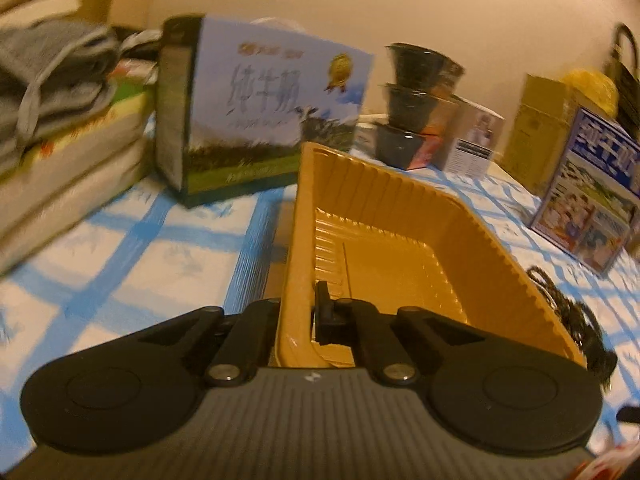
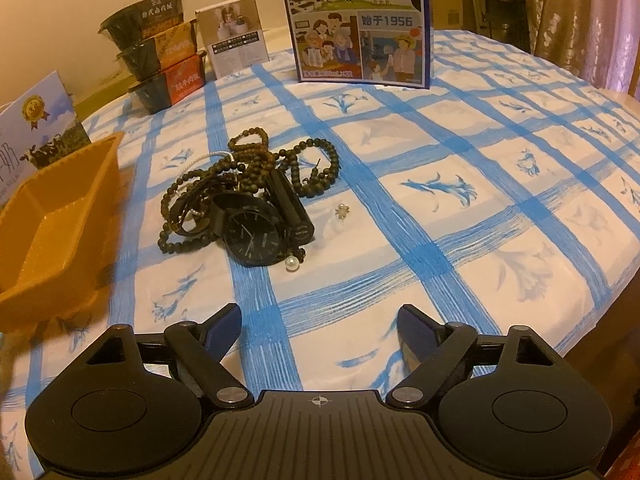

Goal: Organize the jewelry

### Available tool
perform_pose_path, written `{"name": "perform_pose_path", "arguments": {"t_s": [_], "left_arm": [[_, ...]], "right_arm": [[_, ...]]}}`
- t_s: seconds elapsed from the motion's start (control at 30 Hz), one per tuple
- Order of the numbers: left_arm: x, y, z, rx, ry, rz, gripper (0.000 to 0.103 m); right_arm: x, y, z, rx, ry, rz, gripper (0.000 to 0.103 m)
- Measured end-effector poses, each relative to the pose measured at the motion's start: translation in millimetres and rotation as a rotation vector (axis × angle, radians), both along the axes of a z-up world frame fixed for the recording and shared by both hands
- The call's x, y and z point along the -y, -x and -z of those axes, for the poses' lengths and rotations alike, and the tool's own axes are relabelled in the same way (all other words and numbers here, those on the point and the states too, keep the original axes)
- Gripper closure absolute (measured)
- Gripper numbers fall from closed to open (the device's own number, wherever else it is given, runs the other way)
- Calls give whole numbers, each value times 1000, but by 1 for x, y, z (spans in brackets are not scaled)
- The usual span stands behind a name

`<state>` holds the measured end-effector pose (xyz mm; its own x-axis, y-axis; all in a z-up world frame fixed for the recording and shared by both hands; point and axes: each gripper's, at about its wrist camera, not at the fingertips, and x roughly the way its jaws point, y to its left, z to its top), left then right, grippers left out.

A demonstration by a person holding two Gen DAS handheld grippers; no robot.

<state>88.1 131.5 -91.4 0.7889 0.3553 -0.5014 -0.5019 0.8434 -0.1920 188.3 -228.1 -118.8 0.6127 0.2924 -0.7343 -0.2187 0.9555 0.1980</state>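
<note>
Milk cartons [image 2: 362, 20] and stacked bowls [image 2: 160, 46] stand on the checked cloth [image 2: 460, 200]; folded clothes [image 1: 52, 76] lie on boxes [image 1: 72, 168].

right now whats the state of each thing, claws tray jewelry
left claw: shut on the tray wall
tray: empty, tilted, held
right claw: open, holding nothing
watch: on the cloth, in the pile
beads: tangled heap, on the cloth
pearl: loose beside the watch
</note>
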Motion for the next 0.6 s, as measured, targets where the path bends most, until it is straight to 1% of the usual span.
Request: {"name": "perform_pose_path", "arguments": {"t_s": [0.13,0.2,0.27,0.33,0.37,0.43,0.53,0.6], "left_arm": [[3,-5,-11,7,-88,49,100],[5,-12,-12,1,-119,90,100],[5,-18,-13,-1,-130,119,100],[6,-24,-14,0,-152,146,100],[7,-26,-15,4,-164,159,100],[6,-31,-16,1,-190,197,100],[3,-35,-18,1,-198,238,100],[0,-38,-19,6,-207,260,100]], "right_arm": [[0,0,0,12,-4,7,21],[1,0,0,20,-11,10,24],[2,-1,0,29,-16,6,28],[2,-2,0,45,-20,-7,38],[1,-4,1,55,-19,-12,41],[0,-7,2,69,-15,-33,52],[-3,-14,6,76,4,-65,61],[-6,-18,8,86,10,-78,66]]}}
